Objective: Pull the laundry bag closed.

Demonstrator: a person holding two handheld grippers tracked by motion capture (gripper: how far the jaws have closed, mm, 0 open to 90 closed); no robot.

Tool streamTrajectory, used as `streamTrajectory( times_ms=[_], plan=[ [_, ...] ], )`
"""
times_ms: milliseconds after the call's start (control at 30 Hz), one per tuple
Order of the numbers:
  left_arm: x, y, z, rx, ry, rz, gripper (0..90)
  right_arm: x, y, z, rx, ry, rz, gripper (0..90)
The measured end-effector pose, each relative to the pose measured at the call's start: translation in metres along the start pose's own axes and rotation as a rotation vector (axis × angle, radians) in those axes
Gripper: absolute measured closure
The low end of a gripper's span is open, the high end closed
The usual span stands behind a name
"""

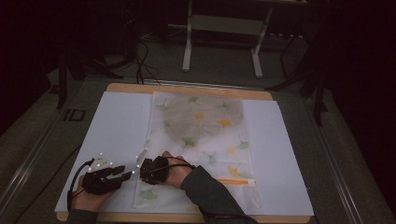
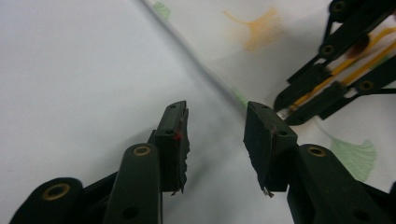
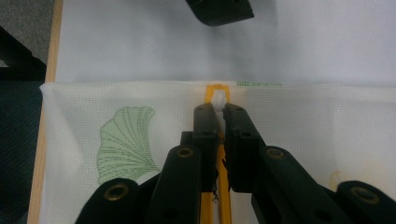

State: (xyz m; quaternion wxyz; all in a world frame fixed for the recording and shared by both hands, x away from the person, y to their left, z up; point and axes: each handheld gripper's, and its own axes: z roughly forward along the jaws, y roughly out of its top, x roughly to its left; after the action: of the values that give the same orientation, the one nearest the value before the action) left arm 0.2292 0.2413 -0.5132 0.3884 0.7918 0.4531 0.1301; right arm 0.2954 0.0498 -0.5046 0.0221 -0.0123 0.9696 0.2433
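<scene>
- A white mesh bag (image 1: 201,140) printed with green and orange leaves is laid flat on a white sheet (image 1: 116,130) that covers the desk (image 1: 187,87); its orange zipper (image 3: 215,88) runs along the near end.
- The right hand-held gripper (image 3: 218,108) is clenched on the white zipper pull (image 3: 219,99), which is held at the end of the zipper track, just beside the bag's edge.
- The left hand-held gripper (image 2: 215,125) is released, with its jaws standing wide apart and nothing between them; it is poised over the sheet just beside the bag's edge, near the right hand-held gripper (image 2: 327,65).
- Risk, judged: the bag is not pinned by anything, so a pull along the zipper may drag or bunch the whole bag rather than slide the pull.
- Risk, judged: the pull is small and is gripped only near the jaw tips, so it may slip out under a sideways tug.
- Risk, judged: thin mesh may be caught in the slider if the fabric is left slack.
</scene>
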Motion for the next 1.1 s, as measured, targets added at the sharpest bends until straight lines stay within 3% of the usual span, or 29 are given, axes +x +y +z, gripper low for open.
streamTrajectory(
  times_ms=[367,567,1100],
  plan=[
    [-0.009,0.003,0.005,0.076,-0.075,-0.004,56.6,-0.003,-0.005,-0.004,-0.018,-0.017,0.004,84.4],
    [-0.009,0.005,0.002,0.059,-0.133,-0.044,55.8,0.000,-0.004,-0.003,-0.016,-0.023,0.003,84.4],
    [-0.016,0.003,0.022,0.143,-0.199,-0.043,52.6,0.001,-0.002,-0.008,-0.039,-0.038,-0.008,84.4]
  ],
)
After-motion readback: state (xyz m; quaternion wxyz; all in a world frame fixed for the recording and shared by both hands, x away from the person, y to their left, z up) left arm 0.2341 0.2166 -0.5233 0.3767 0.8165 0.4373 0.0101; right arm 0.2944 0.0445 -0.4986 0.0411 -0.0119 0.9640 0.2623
